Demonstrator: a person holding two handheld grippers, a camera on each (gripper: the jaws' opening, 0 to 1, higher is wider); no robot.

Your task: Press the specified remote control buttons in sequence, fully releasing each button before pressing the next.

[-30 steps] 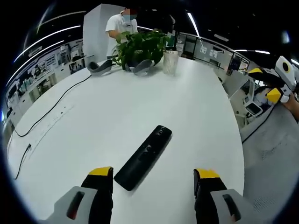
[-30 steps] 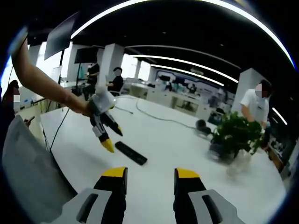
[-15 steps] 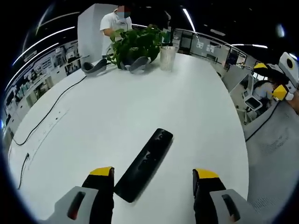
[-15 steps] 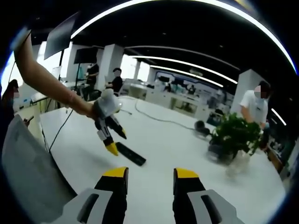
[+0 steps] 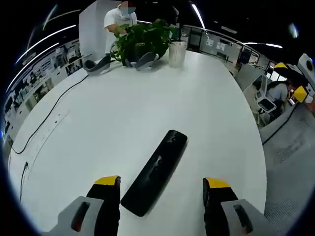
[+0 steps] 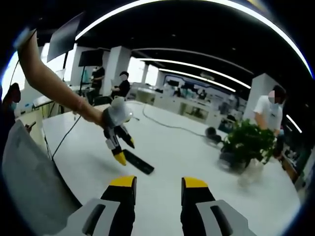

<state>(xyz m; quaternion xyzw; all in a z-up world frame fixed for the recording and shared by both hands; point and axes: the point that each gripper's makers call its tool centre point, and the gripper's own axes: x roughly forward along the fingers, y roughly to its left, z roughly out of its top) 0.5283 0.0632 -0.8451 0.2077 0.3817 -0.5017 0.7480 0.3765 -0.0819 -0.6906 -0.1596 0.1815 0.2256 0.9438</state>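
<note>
A long black remote (image 5: 156, 172) lies flat on the white table (image 5: 147, 108), pointing away and to the right. My left gripper (image 5: 162, 183) hangs open just above its near end, one yellow-tipped jaw on each side, and touches nothing. In the right gripper view, that left gripper (image 6: 125, 151), held by a person's hand, points down at the left end of the remote (image 6: 138, 162). My right gripper (image 6: 158, 182) stands open and holds nothing, back from the table's edge. It also appears at the far right as the right gripper (image 5: 291, 79).
A potted green plant (image 5: 142, 42) and a pale cup (image 5: 177, 53) stand at the table's far end, with grey objects (image 5: 96, 66) beside them. A black cable (image 5: 49, 118) runs along the left side. A person (image 5: 118, 19) stands behind the plant. The table's edge (image 5: 258, 162) curves on the right.
My left gripper has come closer to the remote, which now looks larger between its jaws. In the right gripper view it has moved right and down towards the remote's end. The right gripper has stayed in place.
</note>
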